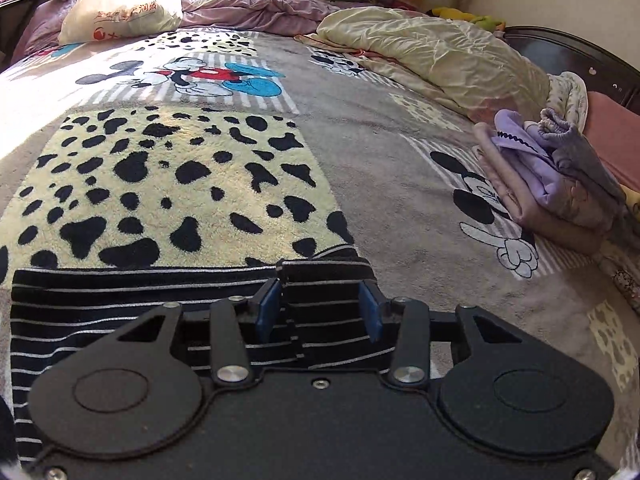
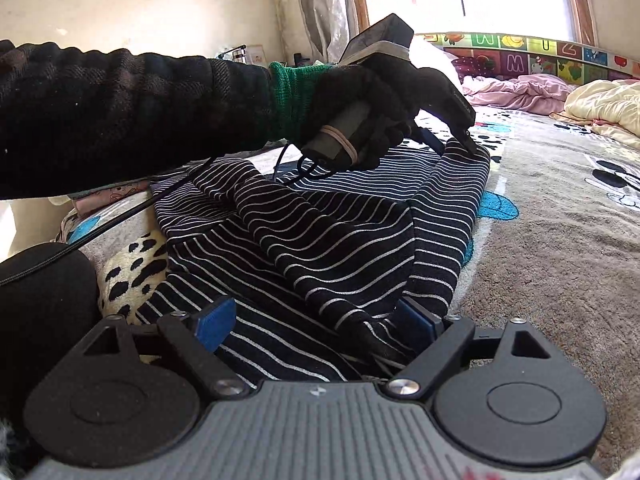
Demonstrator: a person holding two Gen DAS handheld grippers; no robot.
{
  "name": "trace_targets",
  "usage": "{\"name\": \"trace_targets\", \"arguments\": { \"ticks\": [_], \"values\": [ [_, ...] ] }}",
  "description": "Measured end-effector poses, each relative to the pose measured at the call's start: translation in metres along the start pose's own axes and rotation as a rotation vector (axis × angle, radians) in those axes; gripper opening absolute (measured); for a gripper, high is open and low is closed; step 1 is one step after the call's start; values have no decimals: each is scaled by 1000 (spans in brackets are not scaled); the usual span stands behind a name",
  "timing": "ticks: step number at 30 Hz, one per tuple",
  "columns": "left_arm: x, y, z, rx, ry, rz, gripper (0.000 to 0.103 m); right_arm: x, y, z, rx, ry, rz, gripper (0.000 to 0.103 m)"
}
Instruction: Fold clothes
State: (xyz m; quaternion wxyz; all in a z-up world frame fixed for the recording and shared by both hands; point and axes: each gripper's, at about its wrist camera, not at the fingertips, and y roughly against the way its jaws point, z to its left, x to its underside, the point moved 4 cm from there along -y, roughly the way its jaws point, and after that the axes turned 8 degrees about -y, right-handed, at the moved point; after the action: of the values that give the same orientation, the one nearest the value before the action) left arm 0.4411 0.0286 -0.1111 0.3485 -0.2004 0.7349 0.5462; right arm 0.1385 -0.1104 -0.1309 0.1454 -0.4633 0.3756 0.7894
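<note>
Stripes of a dark shirt (image 2: 320, 240) are lying on the bed (image 2: 560, 280). Left tool (image 1: 320, 304) and right tool (image 2: 316, 320) are gaping open over it. Only the right view is showing a gloved hand (image 2: 372, 100) at 12 o'clock; only the left, folded clothes (image 1: 552, 184) at 3 o'clock.

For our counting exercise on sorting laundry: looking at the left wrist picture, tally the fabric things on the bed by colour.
Black with white stripes: 1, the striped garment
Purple and lilac: 1, the folded pile
Cream: 1, the crumpled quilt
Pink: 1, the rumpled sheet
White: 1, the bag
Total: 5
</note>
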Motion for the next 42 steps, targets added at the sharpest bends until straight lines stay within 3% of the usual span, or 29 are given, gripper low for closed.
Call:
{"name": "trace_targets", "arguments": {
  "ticks": [2,3,6,7,13,16,20,22,24,26,30,33,35,39,42],
  "values": [
    [-2,-4,-3,16,-15,20,6,0,-1,0,-3,1,0,86],
    [-4,-3,-5,47,-1,27,5,0,-1,1,-4,4,2,88],
    [-18,17,-4,275,174,-69,5,2,-3,4,-1,12,8,90],
    [-20,17,0,287,207,-81,5,2,-4,5,-1,14,10,90],
    [-3,-15,29,226,332,-1,5,4,-6,7,12,39,28,91],
    [1,-17,39,205,366,0,5,5,-7,9,19,46,33,92],
    [-9,-8,29,214,323,-23,5,5,-8,9,21,44,32,92],
    [-7,-14,29,183,310,5,6,5,-8,10,23,46,32,92],
    [-6,-14,29,106,262,24,21,5,-8,11,28,46,31,92],
    [-10,4,29,65,235,-29,37,4,-7,11,35,48,24,92],
    [-16,38,22,5,113,-92,35,2,0,10,53,52,-5,90],
    [-13,38,3,51,-12,-68,27,-1,5,9,46,43,-47,90],
    [-10,21,-5,21,-66,-30,27,-3,8,9,34,36,-72,90],
    [2,-28,4,-26,-26,56,28,8,-8,15,30,73,29,92],
    [-4,-18,6,-19,-1,43,28,8,-8,19,36,98,29,95]
  ]
}}
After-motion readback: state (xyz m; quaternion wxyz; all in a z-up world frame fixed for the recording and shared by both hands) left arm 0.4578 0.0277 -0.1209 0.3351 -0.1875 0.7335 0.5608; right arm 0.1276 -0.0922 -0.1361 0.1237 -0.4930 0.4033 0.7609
